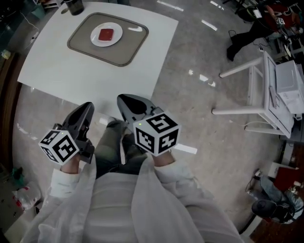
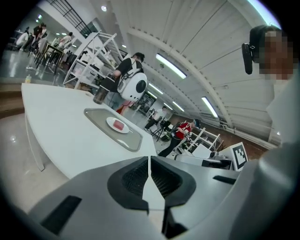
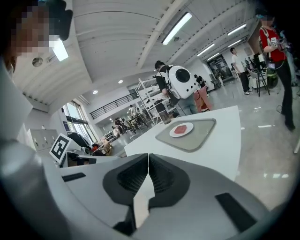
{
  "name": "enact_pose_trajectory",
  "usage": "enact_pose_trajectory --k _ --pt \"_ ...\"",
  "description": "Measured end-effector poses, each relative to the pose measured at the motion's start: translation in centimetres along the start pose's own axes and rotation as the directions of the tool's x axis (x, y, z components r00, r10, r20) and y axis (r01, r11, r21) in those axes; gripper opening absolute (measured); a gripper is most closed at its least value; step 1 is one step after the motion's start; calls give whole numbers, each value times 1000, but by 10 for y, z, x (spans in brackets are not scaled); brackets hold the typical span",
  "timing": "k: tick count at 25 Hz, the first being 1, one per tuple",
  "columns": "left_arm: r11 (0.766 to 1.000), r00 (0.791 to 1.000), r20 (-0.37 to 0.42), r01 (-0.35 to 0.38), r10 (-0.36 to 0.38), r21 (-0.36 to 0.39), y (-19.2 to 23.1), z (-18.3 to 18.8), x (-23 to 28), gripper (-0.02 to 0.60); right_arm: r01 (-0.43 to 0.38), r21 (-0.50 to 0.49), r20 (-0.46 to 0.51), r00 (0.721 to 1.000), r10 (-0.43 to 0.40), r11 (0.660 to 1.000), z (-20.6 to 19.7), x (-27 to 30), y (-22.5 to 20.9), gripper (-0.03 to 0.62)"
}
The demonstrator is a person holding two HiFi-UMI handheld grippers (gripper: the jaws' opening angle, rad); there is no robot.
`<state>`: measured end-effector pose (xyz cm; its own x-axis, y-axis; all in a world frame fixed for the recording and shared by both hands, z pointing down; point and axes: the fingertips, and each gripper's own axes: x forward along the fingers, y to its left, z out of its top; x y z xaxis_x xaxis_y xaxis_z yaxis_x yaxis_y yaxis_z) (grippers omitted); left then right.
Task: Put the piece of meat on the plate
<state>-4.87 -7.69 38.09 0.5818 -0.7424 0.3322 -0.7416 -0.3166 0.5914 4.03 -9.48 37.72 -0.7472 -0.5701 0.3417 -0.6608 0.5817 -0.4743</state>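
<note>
1. Bare table (image 1: 85,78) between its near edge and the tray (image 1: 124,56): I find open passage here.
2. Dark cup (image 1: 74,5), upright just beyond the tray's far left corner: I count it an obstacle.
3. The plate (image 1: 96,42) lies open from above.

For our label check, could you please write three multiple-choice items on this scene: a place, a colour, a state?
1. Where is the piece of meat? A in a pan; B on the plate; C in a bowl.
2. The plate's colour? A white; B blue; C black.
3. The right gripper's jaws? A wide open; B holding meat; C shut, empty.
1 B: it lies mid-plate. 2 A: the rim shows white. 3 C: the jaws meet, nothing between.
</note>
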Motion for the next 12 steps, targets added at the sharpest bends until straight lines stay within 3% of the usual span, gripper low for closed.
enact_pose_trajectory --k 6,12 --pt "1000 1000 -2 15 -15 12 -10 8 -7 23 -11 19 -4 1000 11 1000 -1 -4 12 17" --pt "997 997 -43 67 -65 44 -17 10 -3 23 51 11 13 999 -51 999 -1 -8 12 15"
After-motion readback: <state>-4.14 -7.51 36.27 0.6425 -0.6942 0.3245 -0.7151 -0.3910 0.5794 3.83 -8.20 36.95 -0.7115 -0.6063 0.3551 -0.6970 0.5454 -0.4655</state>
